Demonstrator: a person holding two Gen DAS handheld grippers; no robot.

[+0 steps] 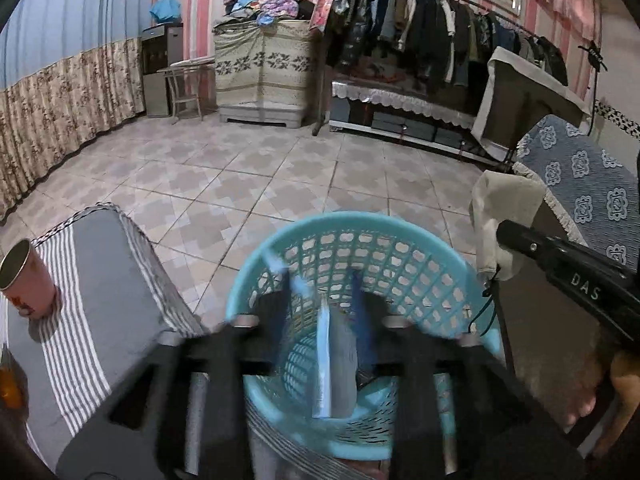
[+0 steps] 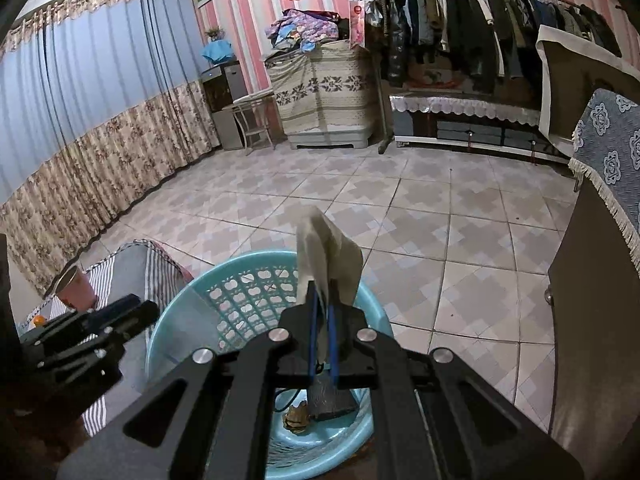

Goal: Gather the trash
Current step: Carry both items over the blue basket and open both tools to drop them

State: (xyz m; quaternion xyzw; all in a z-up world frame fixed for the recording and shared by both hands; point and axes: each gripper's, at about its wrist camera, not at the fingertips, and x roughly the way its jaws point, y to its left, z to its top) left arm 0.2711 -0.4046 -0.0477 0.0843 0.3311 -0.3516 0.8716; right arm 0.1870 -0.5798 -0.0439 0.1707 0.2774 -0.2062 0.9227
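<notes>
A light blue plastic basket stands on the floor; it also shows in the right wrist view. My left gripper is open over the basket, and a grey and white piece of trash hangs blurred in the basket between and below its fingers. My right gripper is shut on a beige crumpled tissue above the basket rim; the tissue also shows in the left wrist view. Brown trash lies at the basket bottom.
A grey striped cloth covers a table at the left, with a pink paper cup and an orange object on it. A dark cabinet with a blue lace cover stands right. Tiled floor lies ahead.
</notes>
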